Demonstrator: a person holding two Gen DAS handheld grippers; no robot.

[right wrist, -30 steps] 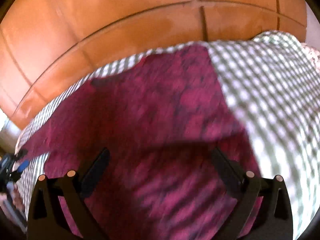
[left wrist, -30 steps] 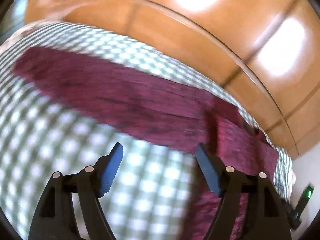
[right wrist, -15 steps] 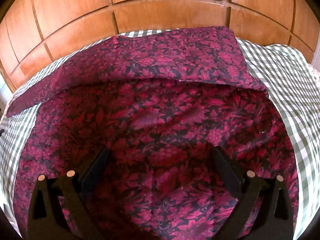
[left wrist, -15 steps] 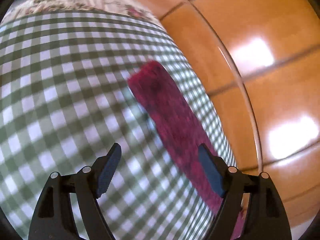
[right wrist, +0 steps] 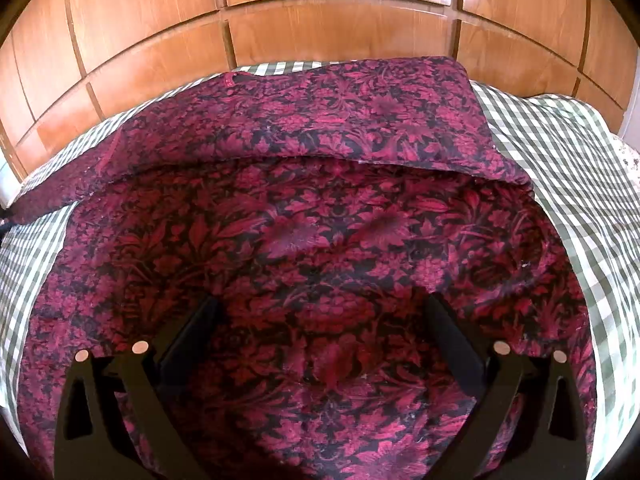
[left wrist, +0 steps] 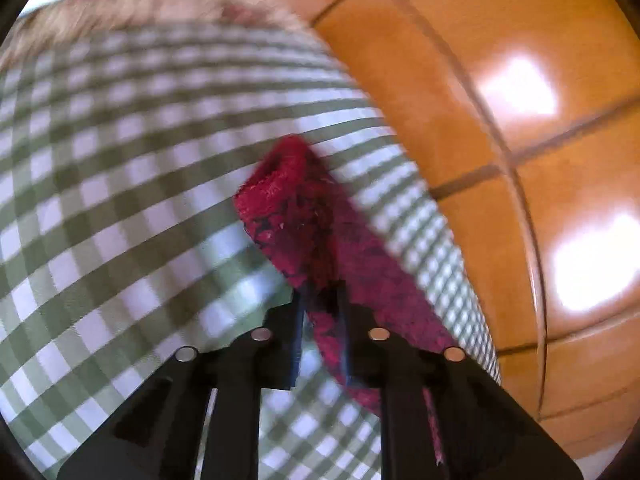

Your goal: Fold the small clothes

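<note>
A dark red floral garment (right wrist: 320, 220) lies spread on the green-checked cloth (right wrist: 560, 160), its far part folded over as a flap (right wrist: 360, 120). In the left wrist view only a narrow end strip of the garment (left wrist: 288, 200) shows, running along the cloth's right side. My left gripper (left wrist: 320, 292) is closing its jaws on this strip, with the red fabric pinched between the pads and its tip lifted. My right gripper (right wrist: 322, 300) hovers open over the middle of the garment, nothing between its fingers.
Glossy wooden panelling (right wrist: 320, 20) rises right behind the cloth's far edge and fills the right of the left wrist view (left wrist: 520, 160). Pale flowered bedding (left wrist: 120, 4) lies beyond the checked cloth (left wrist: 120, 200). Bare checked cloth extends to the left of the strip.
My left gripper swept along the garment to its narrow end and closed from wide open onto the strip. The right gripper settled over the garment and stayed open.
</note>
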